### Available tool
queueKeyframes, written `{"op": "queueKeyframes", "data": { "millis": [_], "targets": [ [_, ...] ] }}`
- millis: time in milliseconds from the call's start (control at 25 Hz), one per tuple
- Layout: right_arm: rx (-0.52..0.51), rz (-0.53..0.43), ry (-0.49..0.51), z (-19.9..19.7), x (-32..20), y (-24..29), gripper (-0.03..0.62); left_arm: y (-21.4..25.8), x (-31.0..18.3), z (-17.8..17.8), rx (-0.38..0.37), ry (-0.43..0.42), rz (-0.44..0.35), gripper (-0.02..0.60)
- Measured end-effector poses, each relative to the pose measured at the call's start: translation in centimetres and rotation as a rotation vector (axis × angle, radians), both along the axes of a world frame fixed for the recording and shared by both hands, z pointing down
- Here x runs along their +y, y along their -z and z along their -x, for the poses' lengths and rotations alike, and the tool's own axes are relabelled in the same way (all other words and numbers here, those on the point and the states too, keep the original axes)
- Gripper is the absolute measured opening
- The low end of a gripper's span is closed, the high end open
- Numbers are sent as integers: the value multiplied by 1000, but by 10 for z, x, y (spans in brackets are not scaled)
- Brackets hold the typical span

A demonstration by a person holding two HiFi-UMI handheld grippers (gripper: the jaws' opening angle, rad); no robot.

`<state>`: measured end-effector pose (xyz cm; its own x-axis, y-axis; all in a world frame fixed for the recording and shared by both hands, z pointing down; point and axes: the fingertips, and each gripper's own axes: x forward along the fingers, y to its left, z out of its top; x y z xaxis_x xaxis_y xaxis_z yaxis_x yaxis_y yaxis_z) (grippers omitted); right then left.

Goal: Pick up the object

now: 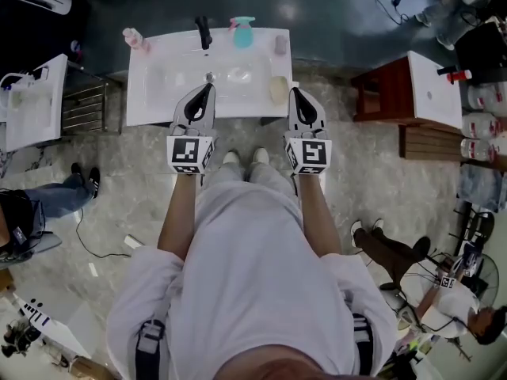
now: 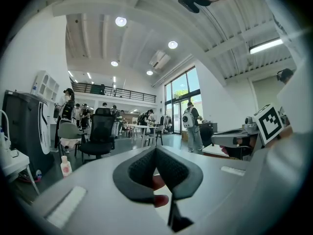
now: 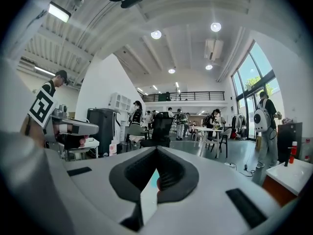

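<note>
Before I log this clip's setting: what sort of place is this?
Probably a big open lab or workshop hall: a white washbasin counter with a black tap stands free on the stone floor, a railed balcony runs below the high ceiling, and people gather round tables.

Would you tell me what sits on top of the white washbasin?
A pink bottle, black tap, teal spray bottle and grey container line its back rim; the left gripper and right gripper hide parts of its front.
</note>
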<state>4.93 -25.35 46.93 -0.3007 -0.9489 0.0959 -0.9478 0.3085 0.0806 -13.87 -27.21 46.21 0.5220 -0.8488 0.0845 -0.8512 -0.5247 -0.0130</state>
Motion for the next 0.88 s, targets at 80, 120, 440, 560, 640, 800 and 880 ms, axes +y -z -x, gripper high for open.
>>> {"op": "queueKeyframes", "data": {
  "millis": [80,120,440,560,640,800,880],
  "targets": [
    [-1,6,4,-4,-5,-7,2,-2,-4,-2,-7,15,3,0],
    [-2,11,4,-8,-7,-11,2,-3,-5,-3,-7,20,6,0],
    [15,62,4,-23,-27,-49,2,-15,-11,-3,-23,62,32,0],
    [22,105,11,-26,-36,-73,2,-20,-12,-4,-37,75,46,0],
    [29,143,13,-27,-43,-93,2,-23,-12,-3,-48,80,55,0],
    [32,225,3,-31,-58,-133,3,-26,-10,1,-69,95,69,0],
    [34,273,4,-33,-64,-151,99,-28,-9,5,-76,107,77,0]
  ]
}}
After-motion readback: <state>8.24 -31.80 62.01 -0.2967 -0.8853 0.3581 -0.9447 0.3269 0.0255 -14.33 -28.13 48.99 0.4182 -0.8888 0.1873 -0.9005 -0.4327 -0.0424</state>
